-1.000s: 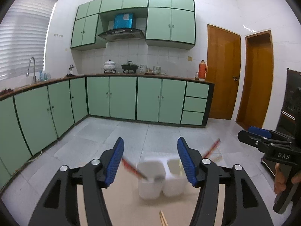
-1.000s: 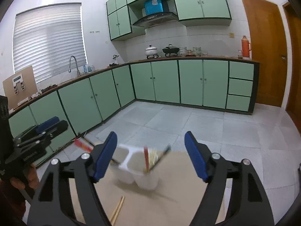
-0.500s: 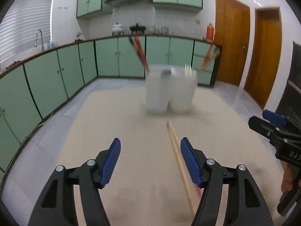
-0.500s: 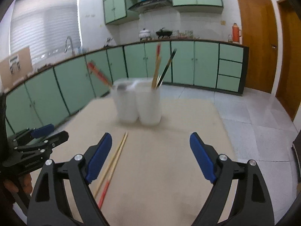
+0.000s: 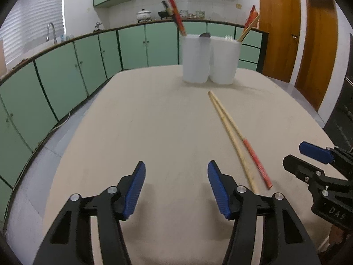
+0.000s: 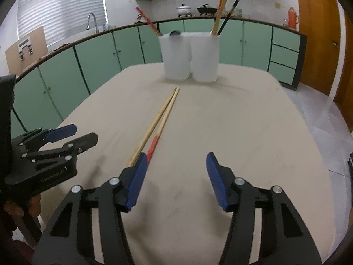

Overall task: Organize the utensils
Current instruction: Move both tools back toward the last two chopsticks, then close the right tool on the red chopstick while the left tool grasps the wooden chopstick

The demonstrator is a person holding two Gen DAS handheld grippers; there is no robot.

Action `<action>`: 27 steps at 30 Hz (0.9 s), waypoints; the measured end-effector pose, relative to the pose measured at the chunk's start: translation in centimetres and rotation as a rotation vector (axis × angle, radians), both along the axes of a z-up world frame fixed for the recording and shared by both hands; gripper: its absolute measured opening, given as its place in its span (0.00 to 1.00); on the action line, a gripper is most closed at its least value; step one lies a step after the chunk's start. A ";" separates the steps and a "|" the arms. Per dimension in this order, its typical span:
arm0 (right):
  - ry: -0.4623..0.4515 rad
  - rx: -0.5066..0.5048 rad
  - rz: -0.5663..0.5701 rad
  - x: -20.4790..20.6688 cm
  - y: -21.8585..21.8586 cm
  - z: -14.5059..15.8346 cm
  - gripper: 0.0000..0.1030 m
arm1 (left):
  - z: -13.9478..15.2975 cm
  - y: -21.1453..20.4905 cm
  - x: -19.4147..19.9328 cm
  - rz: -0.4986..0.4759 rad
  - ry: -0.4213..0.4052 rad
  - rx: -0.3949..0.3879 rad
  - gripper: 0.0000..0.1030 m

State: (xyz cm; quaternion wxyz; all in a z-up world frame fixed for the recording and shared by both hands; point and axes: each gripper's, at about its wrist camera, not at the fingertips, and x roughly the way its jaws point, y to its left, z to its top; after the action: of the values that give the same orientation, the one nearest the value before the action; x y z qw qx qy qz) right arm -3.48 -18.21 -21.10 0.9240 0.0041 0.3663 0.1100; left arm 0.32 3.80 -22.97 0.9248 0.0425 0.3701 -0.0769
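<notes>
A pair of wooden chopsticks (image 5: 231,130), one with a red end, lies on the beige table (image 5: 154,132), pointing toward a white two-compartment utensil holder (image 5: 209,59) at the far edge. The holder has chopsticks and a spoon standing in it. My left gripper (image 5: 176,187) is open and empty, low over the near table, left of the chopsticks. My right gripper (image 6: 175,181) is open and empty; the chopsticks (image 6: 158,121) run to its left finger, and the holder (image 6: 190,57) stands ahead. Each gripper shows at the edge of the other's view.
Green kitchen cabinets (image 5: 66,66) with a counter and sink run along the walls behind the table. Two wooden doors (image 5: 278,31) stand at the right. A dark appliance (image 5: 344,110) stands right of the table.
Both grippers have dropped from high above the floor view to low over the near table. The holder now stands far ahead, and the loose chopsticks lie close by.
</notes>
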 end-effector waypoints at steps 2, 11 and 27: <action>0.023 0.004 0.017 -0.2 0.7 -0.6 0.43 | -0.4 0.6 -0.3 0.011 0.015 -0.006 0.56; 0.056 -0.031 0.076 -0.4 2.9 -1.4 0.27 | -0.5 1.6 -0.7 0.026 0.032 -0.043 0.56; 0.049 -0.045 0.034 0.2 3.2 -1.7 0.07 | -0.6 1.4 -1.0 0.019 0.027 -0.049 0.56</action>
State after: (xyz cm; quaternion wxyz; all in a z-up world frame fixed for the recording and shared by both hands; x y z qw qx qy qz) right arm -3.25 -15.01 -22.82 0.9125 -0.0201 0.3914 0.1173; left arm -0.72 5.20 -23.54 0.9213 0.0151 0.3807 -0.0778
